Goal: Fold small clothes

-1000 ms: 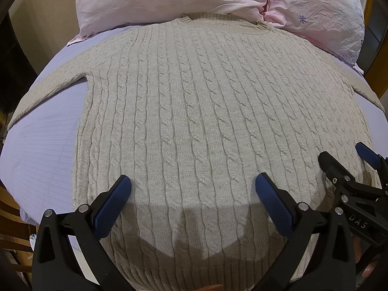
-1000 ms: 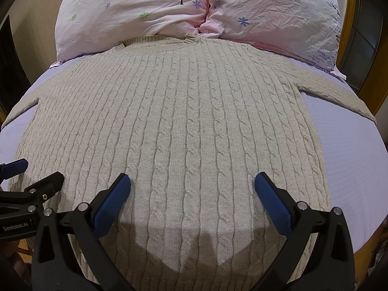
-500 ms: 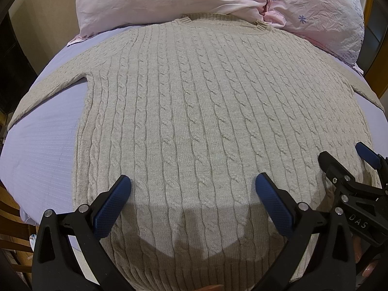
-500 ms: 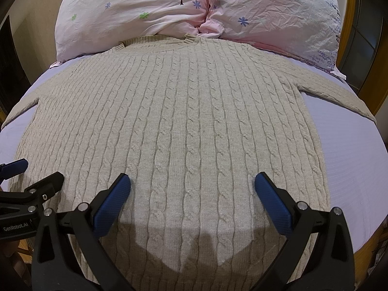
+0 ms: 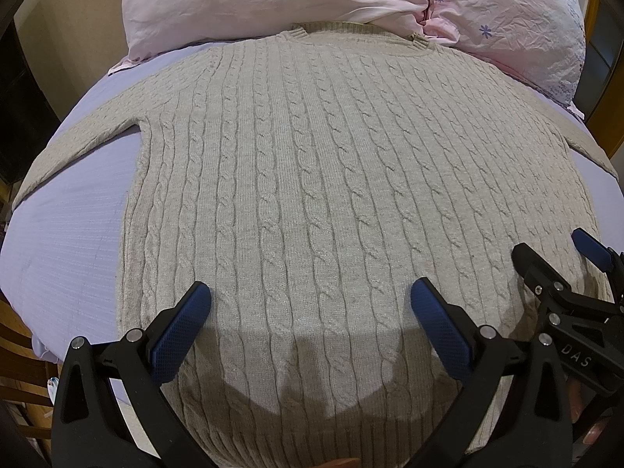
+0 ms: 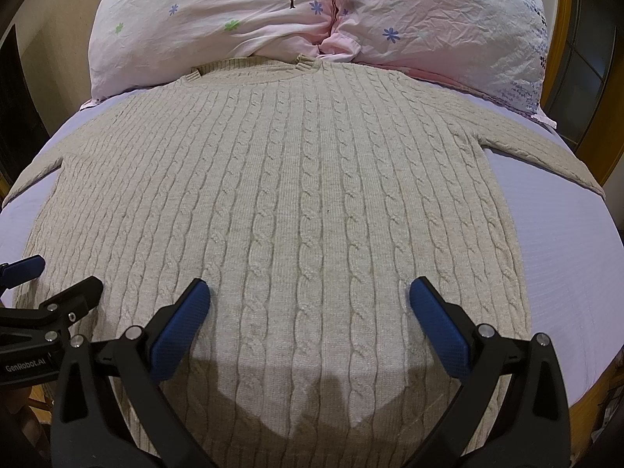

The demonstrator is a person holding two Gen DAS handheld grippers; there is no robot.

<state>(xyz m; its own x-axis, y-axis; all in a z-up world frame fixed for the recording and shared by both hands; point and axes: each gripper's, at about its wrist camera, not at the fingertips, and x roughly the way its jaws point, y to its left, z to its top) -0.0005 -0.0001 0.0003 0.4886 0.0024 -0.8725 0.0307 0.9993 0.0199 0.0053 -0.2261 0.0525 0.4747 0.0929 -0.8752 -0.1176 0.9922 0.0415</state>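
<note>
The left gripper [image 5: 311,314] has its jaws spread wide, holding nothing, its blue textured pads [image 5: 177,333] poised above the sweater's [image 5: 331,195] lower body. The right gripper [image 6: 309,314] is likewise spread wide and holds nothing. The beige cable-knit sweater lies flat on a lavender sheet [image 6: 565,257], ribbed collar [image 6: 249,63] at 12 o'clock touching two crinkled pink floral pillows [image 6: 429,15], sleeves reaching toward 9 and 3 o'clock.
</note>
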